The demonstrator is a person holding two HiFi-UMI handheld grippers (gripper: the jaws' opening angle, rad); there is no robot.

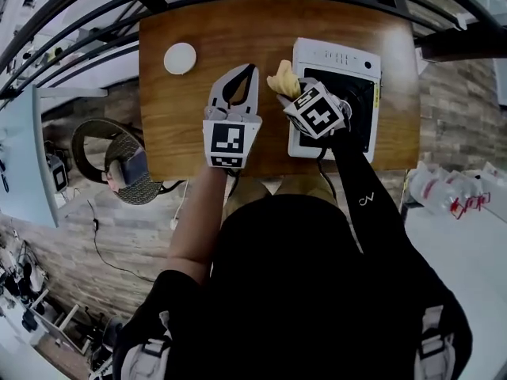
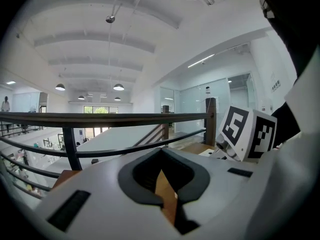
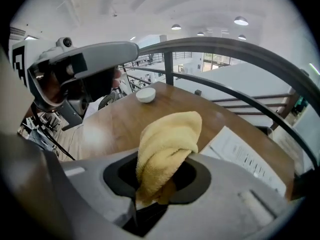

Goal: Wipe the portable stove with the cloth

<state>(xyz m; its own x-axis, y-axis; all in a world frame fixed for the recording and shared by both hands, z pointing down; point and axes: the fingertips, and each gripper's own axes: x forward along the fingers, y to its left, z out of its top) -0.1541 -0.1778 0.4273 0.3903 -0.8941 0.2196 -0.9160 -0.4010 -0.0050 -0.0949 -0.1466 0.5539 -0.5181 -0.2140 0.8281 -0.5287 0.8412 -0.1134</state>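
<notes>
1. While the right gripper (image 3: pixel 165 159) is clamped on a bunched yellow cloth (image 1: pixel 283 79), the left gripper (image 1: pixel 252 70) has its jaws drawn together with nothing between them; only wood shows through the loop behind the tips.
2. The portable stove (image 1: pixel 337 58), white-bodied with a black cooking plate, sits on the right half of the wooden table (image 1: pixel 238 26). Its long axis runs from the person's near edge toward the far edge.
3. The cloth stands out past the right jaws at the stove's far left corner, by the white rim. Whether it is pressed onto the surface cannot be confirmed from any view.
4. Governing relation: from the cloth, the black plate lies to the person's right and back toward the body. A wiping stroke would in all likelihood have to travel that way, along or across the long axis.
5. The right gripper is clearly the nearer one, sitting over the stove. The left gripper hangs over bare table just beside the stove's left edge, apart from it.
6. A small white round dish (image 1: pixel 180 58) sits well apart at the table's far left, clear of any likely stroke.
7. Judgement: the wipe is at or near its start, and no wiped area can be told apart.
</notes>
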